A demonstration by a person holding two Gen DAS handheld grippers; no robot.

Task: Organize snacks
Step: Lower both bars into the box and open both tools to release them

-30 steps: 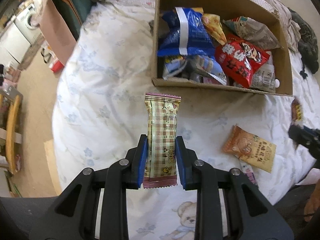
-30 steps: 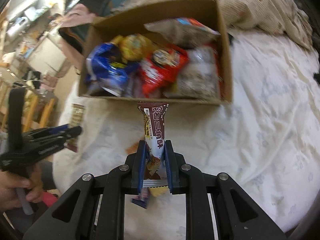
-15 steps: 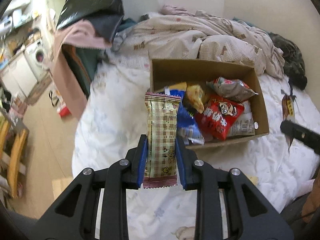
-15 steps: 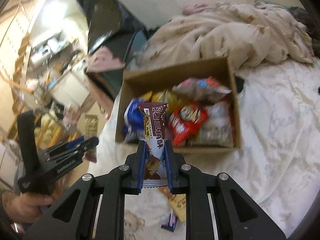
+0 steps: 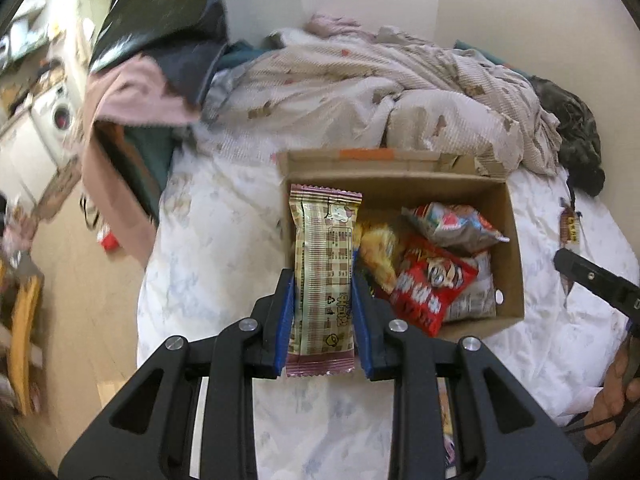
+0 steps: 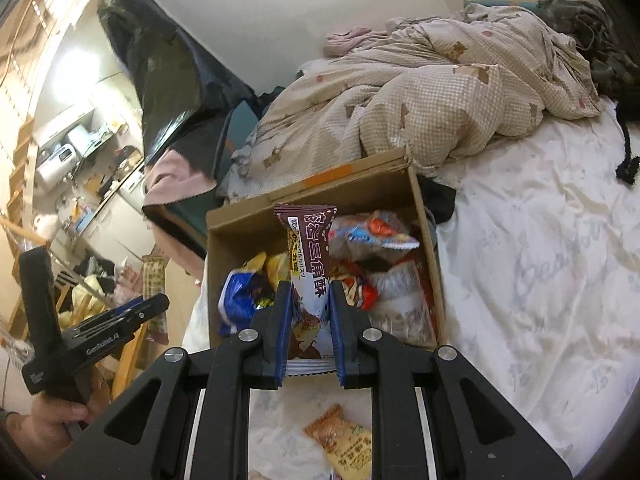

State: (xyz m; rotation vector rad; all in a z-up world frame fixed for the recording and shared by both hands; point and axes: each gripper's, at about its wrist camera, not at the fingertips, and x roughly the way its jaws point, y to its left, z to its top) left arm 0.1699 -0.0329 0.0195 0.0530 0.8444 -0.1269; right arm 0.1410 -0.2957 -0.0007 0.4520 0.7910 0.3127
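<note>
Both hands have risen since a second ago, so the cardboard box now sits smaller and lower in each view, with the wall in sight. The left gripper pinches a beige plaid snack bar upright by its lower half, in front of the box's left wall. The right gripper pinches a brown chocolate wafer pack the same way over the box's near edge. An orange cracker packet lies loose on the bed sheet below. Inside the box lie a red chip bag, a blue bag and a grey packet. Beyond it, a rumpled checked quilt crowds the far flap.
</note>
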